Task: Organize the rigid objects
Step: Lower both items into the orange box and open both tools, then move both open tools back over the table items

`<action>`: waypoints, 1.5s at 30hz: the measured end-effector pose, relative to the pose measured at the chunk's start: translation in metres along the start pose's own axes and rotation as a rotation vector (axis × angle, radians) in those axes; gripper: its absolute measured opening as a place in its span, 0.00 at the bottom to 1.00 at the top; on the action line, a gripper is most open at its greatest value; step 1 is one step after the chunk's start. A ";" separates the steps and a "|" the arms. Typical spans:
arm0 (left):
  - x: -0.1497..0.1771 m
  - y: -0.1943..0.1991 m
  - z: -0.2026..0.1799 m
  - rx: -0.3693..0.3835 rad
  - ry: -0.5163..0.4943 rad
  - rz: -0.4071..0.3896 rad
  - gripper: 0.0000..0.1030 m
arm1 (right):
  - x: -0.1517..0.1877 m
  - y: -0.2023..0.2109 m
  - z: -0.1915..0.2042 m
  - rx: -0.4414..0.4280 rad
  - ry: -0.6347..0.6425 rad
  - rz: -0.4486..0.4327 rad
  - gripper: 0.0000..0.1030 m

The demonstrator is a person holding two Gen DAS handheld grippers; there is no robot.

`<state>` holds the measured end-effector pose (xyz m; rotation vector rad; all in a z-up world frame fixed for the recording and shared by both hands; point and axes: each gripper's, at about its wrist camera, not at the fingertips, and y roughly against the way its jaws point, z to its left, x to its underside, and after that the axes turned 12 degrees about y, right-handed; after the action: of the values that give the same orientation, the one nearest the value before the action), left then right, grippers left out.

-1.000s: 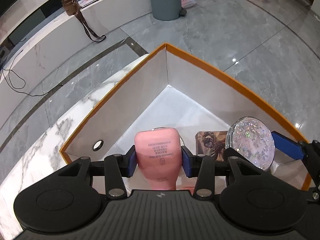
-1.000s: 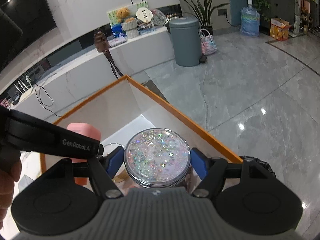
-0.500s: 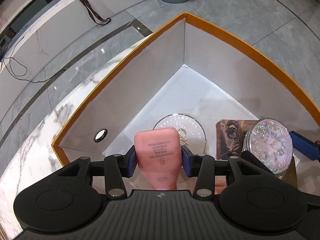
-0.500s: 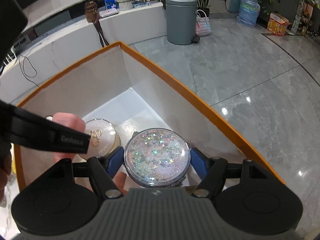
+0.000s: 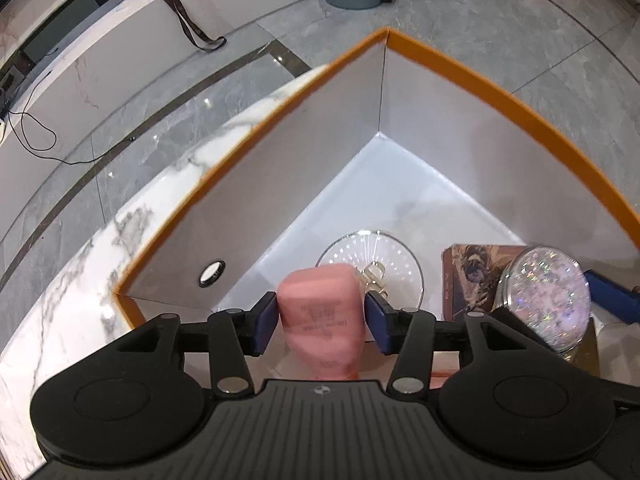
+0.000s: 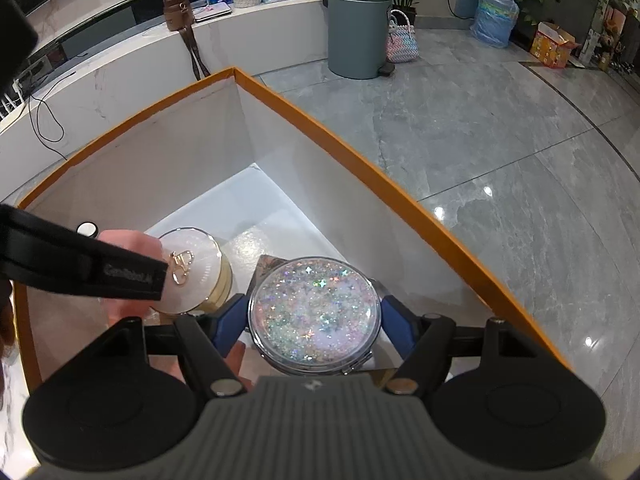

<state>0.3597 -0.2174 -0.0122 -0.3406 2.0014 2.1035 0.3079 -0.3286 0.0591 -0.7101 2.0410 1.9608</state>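
While the left tool (image 5: 320,316) opens around an upright pink bottle (image 5: 320,312), the orange-rimmed box (image 6: 320,128) holds a white round compact (image 6: 192,272). The right tool (image 6: 314,316) clamps a glitter compact mirror (image 6: 314,312), face up.

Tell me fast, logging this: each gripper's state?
Left gripper: opening, pink bottle between its jaws.
Right gripper: closed on the glitter compact.

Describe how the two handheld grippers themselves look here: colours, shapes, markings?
Both the left gripper and the right gripper have black linkage arms, silver pivot bolts, two round black discs, a ribbed body and blue finger pads. White GenRobot.AI lettering marks the left one's side.
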 end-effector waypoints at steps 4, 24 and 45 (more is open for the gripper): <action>-0.001 0.010 0.000 0.003 -0.002 -0.019 0.58 | -0.001 0.000 0.003 0.007 0.012 -0.002 0.70; 0.008 0.077 0.005 0.024 -0.063 -0.115 0.58 | -0.003 0.035 -0.005 -0.015 -0.068 -0.106 0.80; 0.035 0.156 0.088 -0.084 -0.022 -0.213 0.59 | -0.009 0.099 0.037 -0.042 -0.002 -0.400 0.80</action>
<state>0.2758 -0.1373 0.1290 -0.5183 1.7812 2.0510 0.2611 -0.2913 0.1465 -1.0329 1.6964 1.7723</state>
